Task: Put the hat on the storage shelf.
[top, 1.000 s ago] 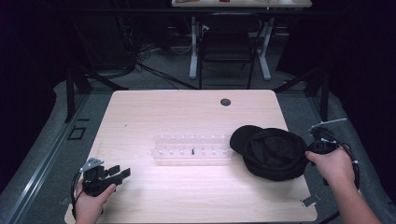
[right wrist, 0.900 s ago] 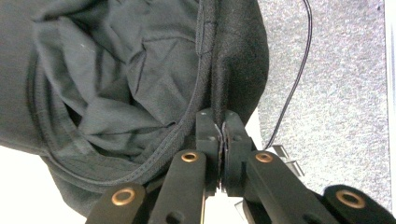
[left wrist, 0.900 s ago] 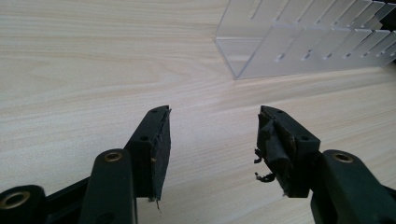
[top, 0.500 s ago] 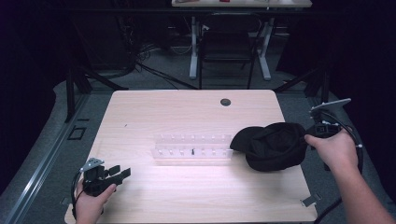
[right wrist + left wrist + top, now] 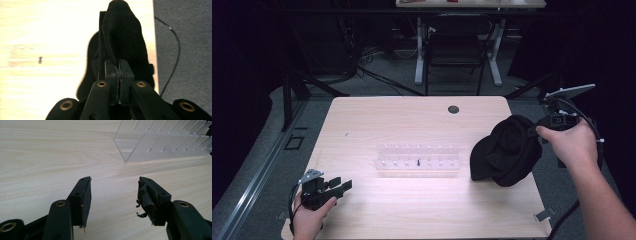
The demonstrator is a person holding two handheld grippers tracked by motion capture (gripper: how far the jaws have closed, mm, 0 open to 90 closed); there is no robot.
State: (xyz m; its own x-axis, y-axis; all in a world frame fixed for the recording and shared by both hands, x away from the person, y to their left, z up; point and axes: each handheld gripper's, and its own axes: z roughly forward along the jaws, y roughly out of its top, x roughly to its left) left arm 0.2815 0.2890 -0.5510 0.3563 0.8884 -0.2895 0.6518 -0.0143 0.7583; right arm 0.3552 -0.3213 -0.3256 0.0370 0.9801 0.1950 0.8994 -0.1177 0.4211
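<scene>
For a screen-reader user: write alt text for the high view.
The right gripper lifts a black cap by its edge off the wooden table. A clear plastic rack sits mid-table, and the left gripper rests open at the near left corner.

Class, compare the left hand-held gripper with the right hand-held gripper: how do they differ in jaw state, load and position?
The left hand-held gripper has its jaws apart with nothing between them; the right hand-held gripper has its jaws pressed shut on the black cap. The left sits low at the table's near left corner; the right is raised by the right edge, the cap hanging from it. Both are black, each held in one hand.
</scene>
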